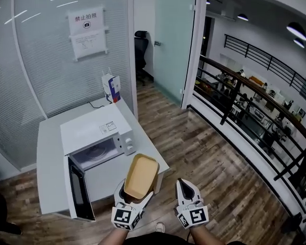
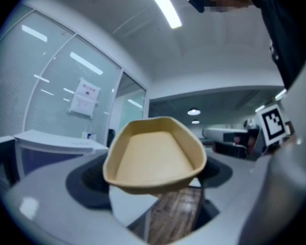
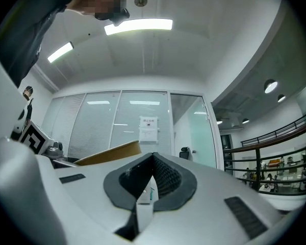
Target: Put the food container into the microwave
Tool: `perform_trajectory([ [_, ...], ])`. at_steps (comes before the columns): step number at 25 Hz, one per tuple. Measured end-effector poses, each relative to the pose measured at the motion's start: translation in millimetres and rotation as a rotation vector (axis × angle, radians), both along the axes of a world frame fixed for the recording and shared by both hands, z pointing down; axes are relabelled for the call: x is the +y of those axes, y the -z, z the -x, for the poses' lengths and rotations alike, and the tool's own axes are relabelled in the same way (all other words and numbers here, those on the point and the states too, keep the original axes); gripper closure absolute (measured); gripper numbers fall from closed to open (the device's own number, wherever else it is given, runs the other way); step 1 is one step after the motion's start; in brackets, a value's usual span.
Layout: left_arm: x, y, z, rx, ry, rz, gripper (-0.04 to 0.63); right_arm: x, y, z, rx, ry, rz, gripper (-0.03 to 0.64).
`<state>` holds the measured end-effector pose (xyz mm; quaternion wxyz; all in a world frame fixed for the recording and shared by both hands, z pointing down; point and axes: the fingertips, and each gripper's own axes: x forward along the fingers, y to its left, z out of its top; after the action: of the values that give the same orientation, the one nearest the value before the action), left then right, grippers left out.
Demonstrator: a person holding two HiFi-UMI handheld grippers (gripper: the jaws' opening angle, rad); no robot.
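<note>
left hand-held gripper (image 1: 137, 188): white, black-white marker cube | right hand-held gripper (image 1: 181, 183): same | clothing: possibly dark

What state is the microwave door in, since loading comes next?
Open: the microwave door is swung out, baring the cavity.

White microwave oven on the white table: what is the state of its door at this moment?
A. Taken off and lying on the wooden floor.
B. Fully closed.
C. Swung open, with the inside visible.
C: in the head view the white microwave oven has its dark door swung out to the side, so the cavity shows; the tan oval food container is outside it.
</note>
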<state>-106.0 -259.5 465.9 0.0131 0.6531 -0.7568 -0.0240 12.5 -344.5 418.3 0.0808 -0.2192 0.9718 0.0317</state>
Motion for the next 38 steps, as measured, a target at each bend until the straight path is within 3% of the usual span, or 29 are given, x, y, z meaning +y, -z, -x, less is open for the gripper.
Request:
perform_trajectory([
  [11,-2,-27,49,0.004,0.196,0.067,0.098,-28,-9,63,0.03,0.162,-0.021,0.618],
  [23,20,-59,130,0.017,0.359,0.136,0.098,-4,-27,169,0.1,0.351,-0.043,0.618],
  [27,30,-73,162,-0.03,0.434,0.199,0.098,0,-40,203,0.127,0.388,-0.044,0.618],
  [38,48,-97,204,-0.02,0.425,0.245,0.098,17,-58,257,0.194,0.409,-0.043,0.618],
])
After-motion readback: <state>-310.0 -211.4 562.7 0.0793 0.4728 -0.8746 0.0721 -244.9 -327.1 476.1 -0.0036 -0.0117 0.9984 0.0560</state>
